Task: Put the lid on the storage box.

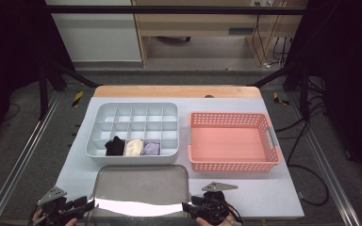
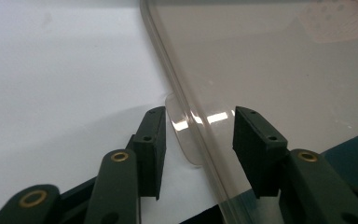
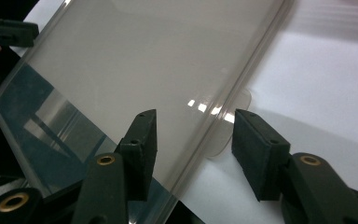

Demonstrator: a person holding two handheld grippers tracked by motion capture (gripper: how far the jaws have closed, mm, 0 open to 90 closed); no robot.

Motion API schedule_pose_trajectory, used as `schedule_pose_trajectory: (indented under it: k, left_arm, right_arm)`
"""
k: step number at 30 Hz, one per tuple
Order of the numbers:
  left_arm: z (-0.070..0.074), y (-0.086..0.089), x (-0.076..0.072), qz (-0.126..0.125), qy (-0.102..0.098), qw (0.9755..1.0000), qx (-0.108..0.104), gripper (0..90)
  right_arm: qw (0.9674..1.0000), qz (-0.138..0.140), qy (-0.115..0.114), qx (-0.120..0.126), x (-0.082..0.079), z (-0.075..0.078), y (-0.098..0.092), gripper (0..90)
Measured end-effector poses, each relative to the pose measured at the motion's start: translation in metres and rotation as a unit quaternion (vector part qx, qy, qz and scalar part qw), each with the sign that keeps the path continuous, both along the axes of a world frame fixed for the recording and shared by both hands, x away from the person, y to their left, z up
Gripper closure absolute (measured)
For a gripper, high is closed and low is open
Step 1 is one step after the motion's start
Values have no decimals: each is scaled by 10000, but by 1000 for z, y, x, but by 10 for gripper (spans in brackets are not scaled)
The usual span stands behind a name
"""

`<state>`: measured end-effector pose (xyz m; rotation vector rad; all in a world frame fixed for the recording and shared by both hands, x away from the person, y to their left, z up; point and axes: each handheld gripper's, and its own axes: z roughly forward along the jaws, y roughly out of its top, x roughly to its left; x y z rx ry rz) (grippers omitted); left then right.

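A clear plastic lid point(image 1: 141, 186) lies flat at the near edge of the table. My left gripper point(image 1: 87, 205) is at its left side and my right gripper point(image 1: 188, 206) at its right side. In the left gripper view, the left gripper point(image 2: 198, 140) straddles the lid's rim point(image 2: 191, 112) and a small clear tab point(image 2: 186, 140), with a gap at both pads. In the right gripper view, the right gripper point(image 3: 193, 140) likewise stands around the lid's edge point(image 3: 223, 107) and its tab point(image 3: 228, 133) without pressing on them. Both are open.
Behind the lid stands a white compartment tray point(image 1: 136, 106) with a black point(image 1: 115, 146), a cream point(image 1: 134, 147) and a lilac point(image 1: 151, 148) cloth item in its front row. An orange basket point(image 1: 235, 165), with nothing in it, sits to its right. A white mat point(image 1: 273, 188) covers the table.
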<state>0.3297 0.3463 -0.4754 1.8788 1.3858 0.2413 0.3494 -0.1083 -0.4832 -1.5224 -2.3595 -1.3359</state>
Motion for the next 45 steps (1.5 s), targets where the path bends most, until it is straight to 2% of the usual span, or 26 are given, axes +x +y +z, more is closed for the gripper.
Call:
schedule_pose_trajectory:
  k: [8,12,20,25,32,37,45]
  left_arm:
    - [0,-1,0,-22,36,10000,-37,544]
    - [0,-1,0,-21,31,10000,-29,544]
    - [0,-2,-1,-20,15,10000,3,547]
    - [0,-3,-1,7,4,10000,26,547]
    - [0,-3,-2,92,-10,9999,62,558]
    - [0,-3,-3,116,-8,9999,90,566]
    - [0,-3,-3,155,-30,9998,96,562]
  right_arm:
    - [9989,-381,187,212,5,-1,1,518]
    - [9986,-448,192,223,6,-1,2,512]
    - [9973,-584,186,410,2,-4,1,502]
    - [9951,-801,312,493,2,-3,3,489]
    - [9898,-989,536,869,5,-5,0,486]
    - [9879,-1037,508,1034,6,-3,-2,500]
    - [9848,-1106,314,1303,4,7,-4,519]
